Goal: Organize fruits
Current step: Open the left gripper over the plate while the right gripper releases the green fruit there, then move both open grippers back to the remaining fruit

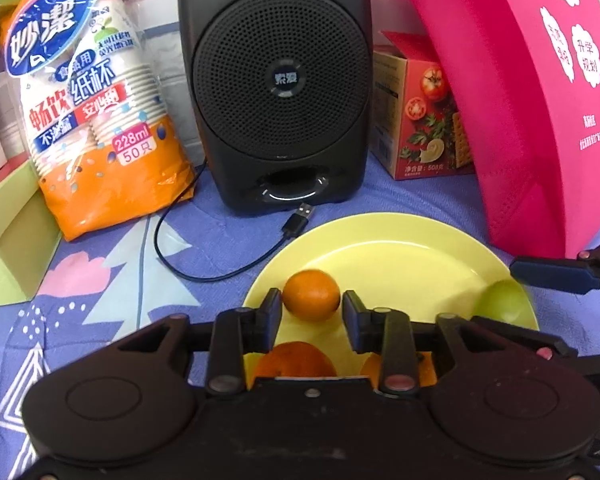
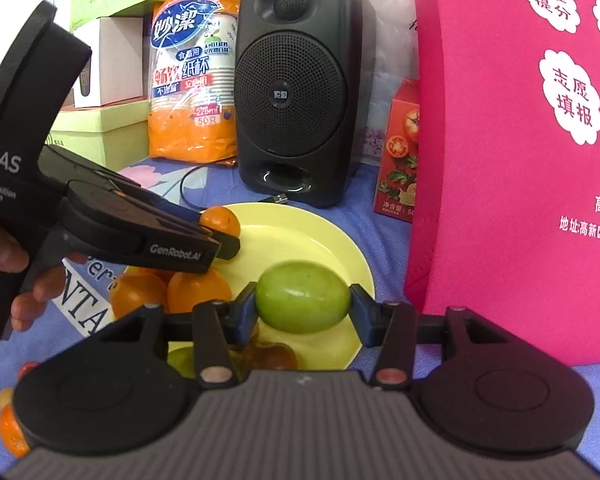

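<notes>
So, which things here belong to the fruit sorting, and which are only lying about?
For the job: orange between the left fingers, green fruit in the right fingers, plate.
Lying about: speaker, cable, cup pack, red box, pink bag.

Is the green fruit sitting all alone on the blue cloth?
No, the green fruit is over the yellow plate, between the right gripper's fingers.
</notes>
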